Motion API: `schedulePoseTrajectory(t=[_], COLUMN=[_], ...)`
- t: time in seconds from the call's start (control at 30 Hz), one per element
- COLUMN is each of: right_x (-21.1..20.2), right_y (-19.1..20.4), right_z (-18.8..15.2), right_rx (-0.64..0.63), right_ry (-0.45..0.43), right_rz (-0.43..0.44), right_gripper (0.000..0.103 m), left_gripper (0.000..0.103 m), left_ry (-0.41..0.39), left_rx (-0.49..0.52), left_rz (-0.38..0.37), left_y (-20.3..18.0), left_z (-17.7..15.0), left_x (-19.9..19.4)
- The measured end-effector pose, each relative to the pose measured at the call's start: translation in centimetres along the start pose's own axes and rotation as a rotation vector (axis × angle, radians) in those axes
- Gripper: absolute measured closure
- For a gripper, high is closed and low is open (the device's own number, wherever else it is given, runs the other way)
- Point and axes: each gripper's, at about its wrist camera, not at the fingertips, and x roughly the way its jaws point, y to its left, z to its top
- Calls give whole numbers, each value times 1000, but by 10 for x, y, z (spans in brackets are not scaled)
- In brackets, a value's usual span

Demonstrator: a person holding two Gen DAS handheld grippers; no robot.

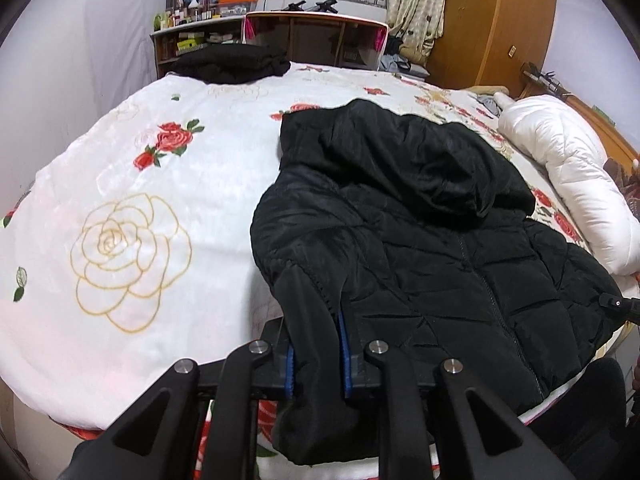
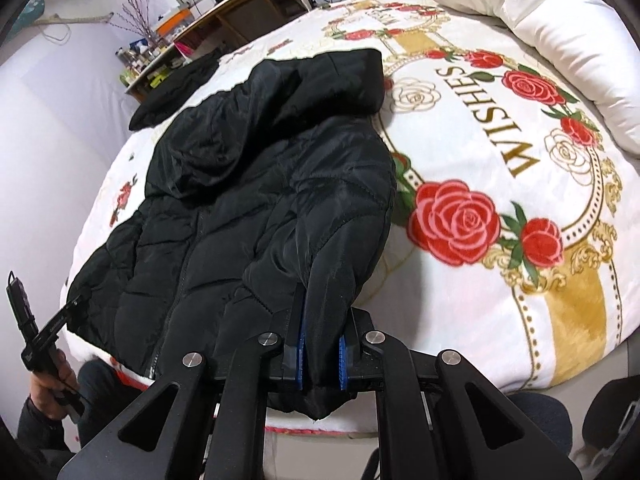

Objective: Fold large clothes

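A black quilted hooded jacket (image 1: 420, 220) (image 2: 248, 168) lies front up on the rose-patterned bed blanket (image 1: 120, 200) (image 2: 500, 160), with its hood toward the far side. In the left wrist view my left gripper (image 1: 317, 346) is shut on the sleeve at the jacket's left edge, and black cloth fills the gap between the blue pads (image 1: 346, 360). The right wrist view shows my right gripper (image 2: 322, 346) shut on the sleeve at the jacket's right edge, the cuff hanging below the pads (image 2: 300, 356). Both sleeve ends are lifted off the blanket.
A rolled white duvet (image 1: 568, 184) (image 2: 540, 20) lies along the right side of the bed. A folded black garment (image 1: 232, 64) (image 2: 176, 88) sits at the far left corner. A desk with shelves (image 1: 316, 36) and a wooden wardrobe (image 1: 492, 20) stand beyond. A hand (image 2: 52, 384) holds the left gripper's handle.
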Motion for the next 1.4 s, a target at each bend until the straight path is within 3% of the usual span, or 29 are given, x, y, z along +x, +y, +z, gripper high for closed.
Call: schedulePoseTrajectory(t=[0.47,0.73,1.1,1.4], right_x=[-9,-17,-2,43], right_y=[11,17,29,29], right_z=[28,60,150,232], right_rx=[27,31,27,59], right_ry=[-68,-122,-209,-206], right_rz=[43,77,87,72], right_gripper=[92,92,92,92], left_gripper=[86,87,87,87], left_ry=[-60,-106,-192,-165], left_rx=[-63,-92,-187,-251], left_rz=[-41,-72,-123,-122], left_y=[8,9,14,13], left_z=[23,52,141,213], left_x=[-16,-18,10,79])
